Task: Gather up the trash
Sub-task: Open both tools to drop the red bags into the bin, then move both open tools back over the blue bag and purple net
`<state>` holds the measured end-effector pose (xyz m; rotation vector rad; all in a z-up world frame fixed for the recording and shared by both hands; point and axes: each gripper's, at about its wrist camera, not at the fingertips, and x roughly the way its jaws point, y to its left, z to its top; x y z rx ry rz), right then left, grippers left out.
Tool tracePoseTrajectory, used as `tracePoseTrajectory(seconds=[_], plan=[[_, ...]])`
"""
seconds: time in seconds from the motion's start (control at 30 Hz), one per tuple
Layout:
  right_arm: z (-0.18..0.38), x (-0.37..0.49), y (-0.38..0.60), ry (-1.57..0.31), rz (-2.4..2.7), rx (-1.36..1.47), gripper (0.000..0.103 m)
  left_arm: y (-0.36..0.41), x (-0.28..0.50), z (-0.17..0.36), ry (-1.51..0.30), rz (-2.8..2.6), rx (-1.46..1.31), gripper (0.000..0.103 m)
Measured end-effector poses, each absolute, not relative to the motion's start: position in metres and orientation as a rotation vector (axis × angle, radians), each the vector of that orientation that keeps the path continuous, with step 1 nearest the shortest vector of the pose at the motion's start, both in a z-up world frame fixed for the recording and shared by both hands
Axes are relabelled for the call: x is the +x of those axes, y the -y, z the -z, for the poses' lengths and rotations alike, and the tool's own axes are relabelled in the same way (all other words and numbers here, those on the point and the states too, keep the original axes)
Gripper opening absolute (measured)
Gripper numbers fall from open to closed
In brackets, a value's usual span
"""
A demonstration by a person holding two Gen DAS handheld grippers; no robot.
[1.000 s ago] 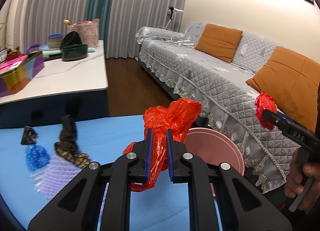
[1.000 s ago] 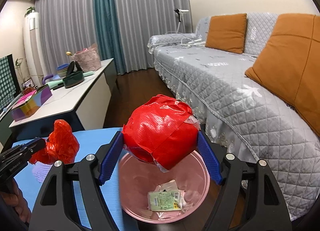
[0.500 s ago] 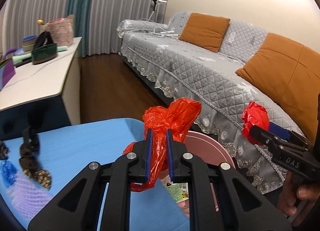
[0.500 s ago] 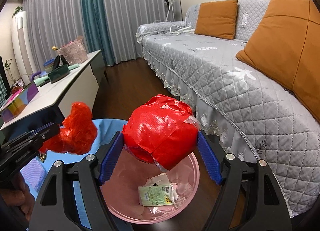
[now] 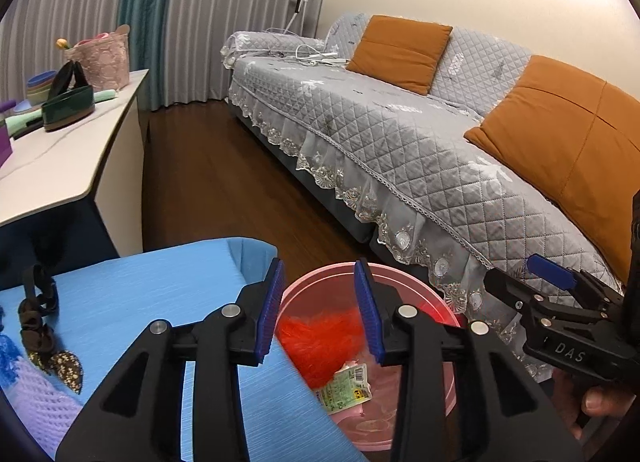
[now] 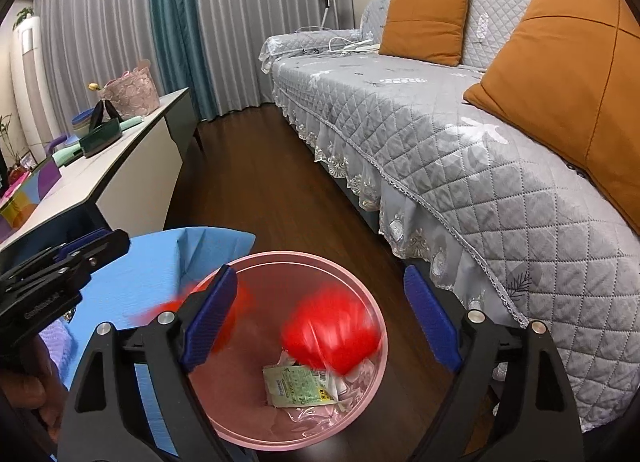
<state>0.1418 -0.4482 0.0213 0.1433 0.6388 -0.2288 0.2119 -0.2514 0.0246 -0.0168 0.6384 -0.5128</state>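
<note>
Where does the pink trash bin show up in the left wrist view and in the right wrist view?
Left wrist: the pink trash bin sits bottom centre, partly behind the open left hand-held gripper.
Right wrist: the bin fills the bottom centre, between the open fingers of the right hand-held gripper.
Shared landmark: the green-and-yellow wrapper lying inside it.

Warm, even indoor light filling room; source possibly overhead. Fisheye bending edges, black vignette cutting corners. Motion blur smearing red wad [image 6: 330, 328] and red bag [image 5: 320, 336] over bin.
</note>
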Motion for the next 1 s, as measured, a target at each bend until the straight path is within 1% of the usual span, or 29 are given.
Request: tracePoseTrajectory(seconds=[0.23,0.4,0.77,1.0], plan=[[-0.027,0.139,0.438,-0.616,0.211,0.122,0.084,0.231,0.199,-0.039,-0.615,0.491,-0.02,0.036],[-0.036,0.134,0.428,-0.586,0.197,0.12,0.082,0.208,0.185,-0.051,-0.594,0.466,-0.023,0.036],[-0.061,0.121,0.386,-0.49,0.106,0.107,0.068,0.147,0.153,-0.074,-0.548,0.403,-0.018,0.036],[-0.064,0.119,0.361,-0.482,0.031,0.108,0.053,0.103,0.136,-0.082,-0.528,0.349,-0.026,0.036]])
